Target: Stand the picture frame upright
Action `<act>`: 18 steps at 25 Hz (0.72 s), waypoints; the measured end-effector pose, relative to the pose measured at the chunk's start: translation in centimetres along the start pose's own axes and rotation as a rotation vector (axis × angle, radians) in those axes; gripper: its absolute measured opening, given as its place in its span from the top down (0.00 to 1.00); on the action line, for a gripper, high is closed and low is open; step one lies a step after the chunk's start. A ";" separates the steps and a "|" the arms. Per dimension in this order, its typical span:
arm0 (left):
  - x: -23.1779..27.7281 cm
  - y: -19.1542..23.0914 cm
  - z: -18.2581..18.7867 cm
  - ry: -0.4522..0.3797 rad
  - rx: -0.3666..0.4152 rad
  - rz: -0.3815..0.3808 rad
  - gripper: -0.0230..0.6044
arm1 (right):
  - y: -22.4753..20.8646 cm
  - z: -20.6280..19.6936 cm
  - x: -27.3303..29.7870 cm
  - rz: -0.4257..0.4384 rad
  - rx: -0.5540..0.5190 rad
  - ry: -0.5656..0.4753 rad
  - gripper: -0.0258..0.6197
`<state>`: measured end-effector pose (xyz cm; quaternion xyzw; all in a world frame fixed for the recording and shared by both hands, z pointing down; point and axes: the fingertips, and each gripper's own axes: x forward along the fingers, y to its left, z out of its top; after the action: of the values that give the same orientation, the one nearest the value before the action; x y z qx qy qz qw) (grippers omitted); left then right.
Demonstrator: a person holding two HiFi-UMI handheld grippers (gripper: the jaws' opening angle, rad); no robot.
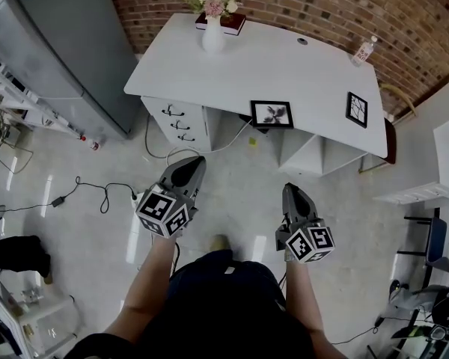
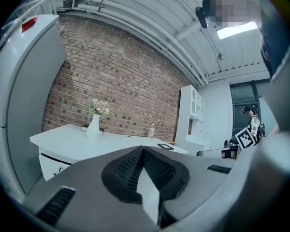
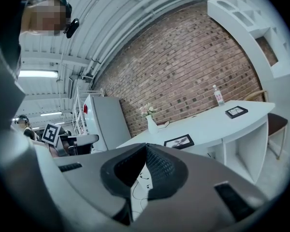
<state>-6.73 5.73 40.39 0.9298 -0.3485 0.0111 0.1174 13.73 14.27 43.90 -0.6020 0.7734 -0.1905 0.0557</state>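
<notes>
My left gripper and right gripper: jaws together, empty. The picture frame lies flat, face up, at the desk's near edge, long axis left to right.

A white vase of flowers stands at the far edge of the white counter, touching what may be a dark book. A bottle stands near its right corner. A grey fridge stands to the left.

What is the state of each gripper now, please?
Left gripper: closed, jaws together, holding nothing.
Right gripper: closed, jaws together, holding nothing.
</notes>
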 end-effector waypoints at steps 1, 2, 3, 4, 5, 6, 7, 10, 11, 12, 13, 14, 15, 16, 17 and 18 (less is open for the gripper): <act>0.2 0.2 -0.1 0.000 -0.004 -0.001 0.96 | 0.1 -0.2 0.2 0.002 -0.002 0.006 0.96; 0.3 0.4 -0.3 0.002 -0.009 -0.002 0.96 | 0.2 -0.4 0.4 0.004 -0.002 0.012 0.96; 0.4 0.6 -0.6 0.005 -0.014 -0.002 0.96 | 0.2 -0.7 0.5 0.005 -0.001 0.019 0.96; 0.6 0.7 -0.9 0.010 -0.020 -0.002 0.96 | 0.2 -1.0 0.6 0.005 0.001 0.026 0.96; 0.7 0.8 -1.2 0.015 -0.026 -0.004 0.96 | 0.1 -1.2 0.6 0.004 0.004 0.032 0.96; 1.0 0.8 -1.4 0.020 -0.031 -0.006 0.96 | -0.1 -1.3 0.6 0.001 0.009 0.036 0.96; 1.3 0.8 -1.7 0.025 -0.035 -0.010 0.96 | -0.4 -1.3 0.6 -0.004 0.016 0.039 0.96; 2.4 0.6 -2.4 0.042 -0.041 -0.023 0.96 | -1.6 -1.7 0.8 -0.018 0.045 0.044 0.96; 2.8 0.5 -2.7 0.048 -0.043 -0.027 0.96 | -1.9 -1.9 1.0 -0.020 0.052 0.048 0.96; 3.2 0.6 -3.0 0.054 -0.045 -0.029 0.96 | -2.2 -2.1 1.3 -0.020 0.058 0.053 0.96; 3.6 0.7 -3.2 0.059 -0.047 -0.030 0.96 | -2.6 -2.3 1.7 -0.019 0.063 0.058 0.96; 4.1 0.8 -3.3 0.065 -0.049 -0.029 0.96 | -2.9 -2.4 2.2 -0.016 0.068 0.063 0.96; 4.6 1.1 -3.4 0.070 -0.050 -0.026 0.96 | -3.3 -2.4 2.8 -0.013 0.075 0.067 0.96; 5.2 1.3 -3.5 0.075 -0.052 -0.022 0.96 | -3.8 -2.3 3.4 -0.009 0.082 0.070 0.96; 5.8 1.6 -3.5 0.080 -0.055 -0.016 0.96 | -4.2 -2.2 4.1 -0.003 0.090 0.073 0.96; 6.4 1.8 -3.6 0.085 -0.059 -0.010 0.96 | -4.6 -2.0 4.8 0.004 0.098 0.078 0.96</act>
<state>-2.84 1.08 44.88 0.9264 -0.3386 0.0395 0.1596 16.00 9.18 48.13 -0.5892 0.7658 -0.2514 0.0555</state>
